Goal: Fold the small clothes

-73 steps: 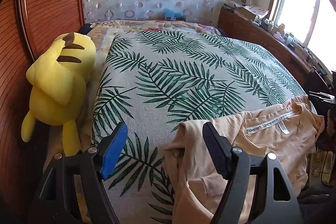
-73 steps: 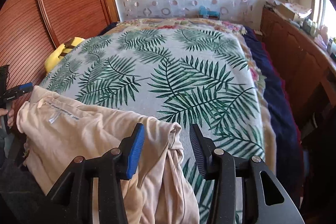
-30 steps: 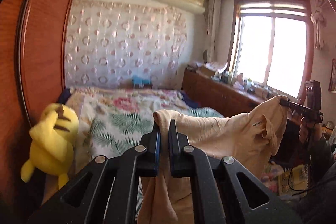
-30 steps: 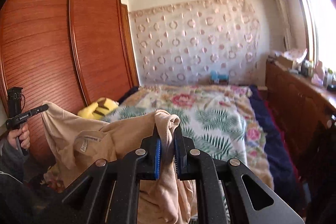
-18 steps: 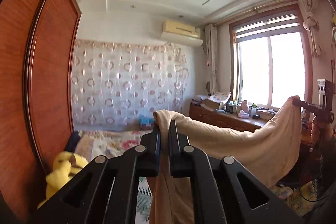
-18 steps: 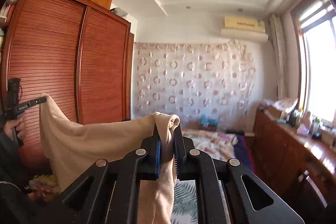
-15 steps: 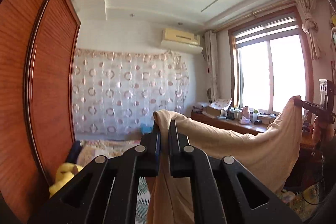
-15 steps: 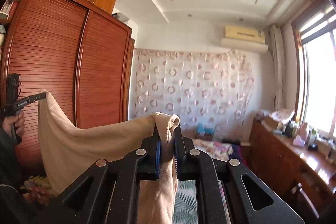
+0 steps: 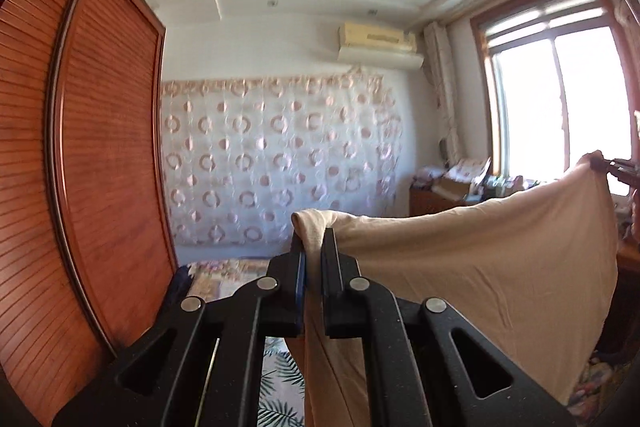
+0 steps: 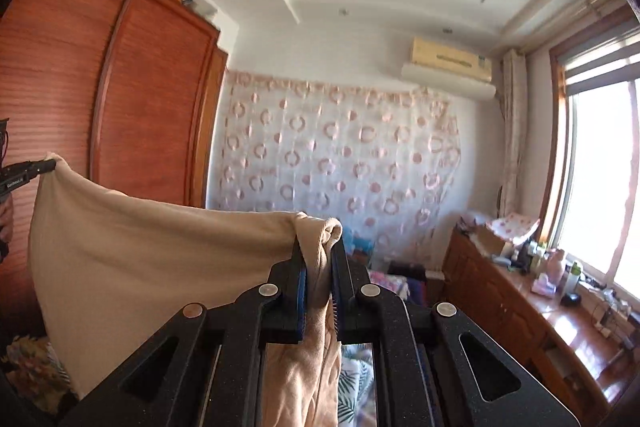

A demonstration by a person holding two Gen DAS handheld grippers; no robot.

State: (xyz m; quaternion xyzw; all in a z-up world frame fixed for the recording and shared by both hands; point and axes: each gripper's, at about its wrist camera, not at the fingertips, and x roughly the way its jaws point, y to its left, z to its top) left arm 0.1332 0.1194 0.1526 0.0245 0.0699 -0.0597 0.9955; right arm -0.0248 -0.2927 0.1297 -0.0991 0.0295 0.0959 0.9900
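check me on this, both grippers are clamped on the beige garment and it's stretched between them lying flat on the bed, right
Not flat on the bed. Both wrist views show the beige garment lifted in the air, stretched and hanging between the left gripper and right gripper, each clamped on an end.

Open air ahead of both tongs, out to the patterned curtain (image 9: 276, 163) on the far wall. Blocked between them by the beige garment (image 9: 480, 259), stretched taut and hanging as a sheet. Hemmed in beside the left gripper (image 9: 314, 247) by the wooden wardrobe (image 9: 100, 147). Bounded beyond the right gripper (image 10: 318, 247) by the cluttered wooden sideboard (image 10: 520, 303) under the window (image 10: 600, 179). Bed (image 10: 356, 387) below.
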